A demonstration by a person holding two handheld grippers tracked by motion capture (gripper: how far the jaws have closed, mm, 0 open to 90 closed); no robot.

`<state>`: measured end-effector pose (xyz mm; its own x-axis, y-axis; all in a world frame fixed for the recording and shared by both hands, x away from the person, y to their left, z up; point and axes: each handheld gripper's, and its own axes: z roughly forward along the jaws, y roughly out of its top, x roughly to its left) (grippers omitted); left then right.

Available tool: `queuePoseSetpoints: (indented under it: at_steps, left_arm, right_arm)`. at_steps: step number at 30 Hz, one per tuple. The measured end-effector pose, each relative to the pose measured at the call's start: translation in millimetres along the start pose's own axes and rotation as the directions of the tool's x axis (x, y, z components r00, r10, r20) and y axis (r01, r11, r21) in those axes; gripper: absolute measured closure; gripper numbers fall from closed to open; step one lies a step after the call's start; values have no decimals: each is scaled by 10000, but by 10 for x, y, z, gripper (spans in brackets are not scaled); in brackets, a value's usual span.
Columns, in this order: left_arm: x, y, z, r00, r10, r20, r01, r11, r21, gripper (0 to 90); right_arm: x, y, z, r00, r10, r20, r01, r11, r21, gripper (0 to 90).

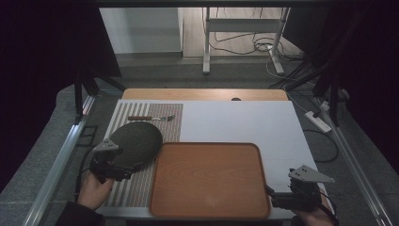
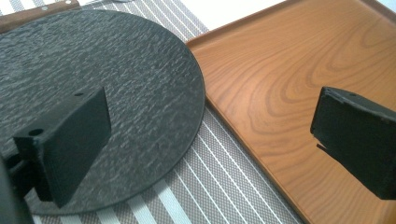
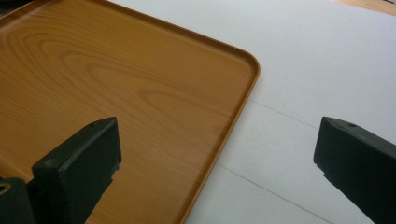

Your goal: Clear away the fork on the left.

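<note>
The table (image 1: 244, 120) is covered by a white sheet, with a strip of bare wood showing along its far edge. On the near middle of it sits a wooden tray (image 1: 209, 181), rectangular with rounded corners and a low raised rim, and nothing lies in it. To the left of the tray a striped placemat (image 1: 141, 188) runs from the near edge toward the far side. A round dark plate (image 1: 139, 141) with a rough, rippled surface rests on the placemat, its right edge just beside the tray's left rim; in the left gripper view a narrow band of stripes separates the plate (image 2: 116, 93) from the tray (image 2: 289, 84). Beyond the plate, on the far part of the placemat, lies a fork (image 1: 150, 117) with a brown wooden handle, well apart from both grippers.

The left gripper (image 1: 111, 165) is held at the plate's near left edge. Its 2 jaws stand wide apart and grip nothing: 1 hangs over the plate, the other over the tray. The right gripper (image 1: 287, 200) is at the tray's near right corner. Its 2 jaws are also spread wide and empty, 1 above the tray (image 3: 116, 93), the other above the white sheet (image 3: 317, 70).
</note>
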<state>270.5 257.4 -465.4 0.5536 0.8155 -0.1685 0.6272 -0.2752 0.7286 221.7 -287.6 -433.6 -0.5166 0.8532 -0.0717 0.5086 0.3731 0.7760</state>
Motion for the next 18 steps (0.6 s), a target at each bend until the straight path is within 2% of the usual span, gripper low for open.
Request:
queuePoseSetpoints:
  at_steps: [5,18]
  left_arm:
    - [52,69,95,9999,103,-26,-103,9999,106,0]
    - [206,215,275,9998,-34,186,30,9997,237,0]
  right_arm:
    - [2,1,3,10000,-37,-7,37,10000,46,13]
    - [0,1,4,10000,-17,-11,17,10000,59,13]
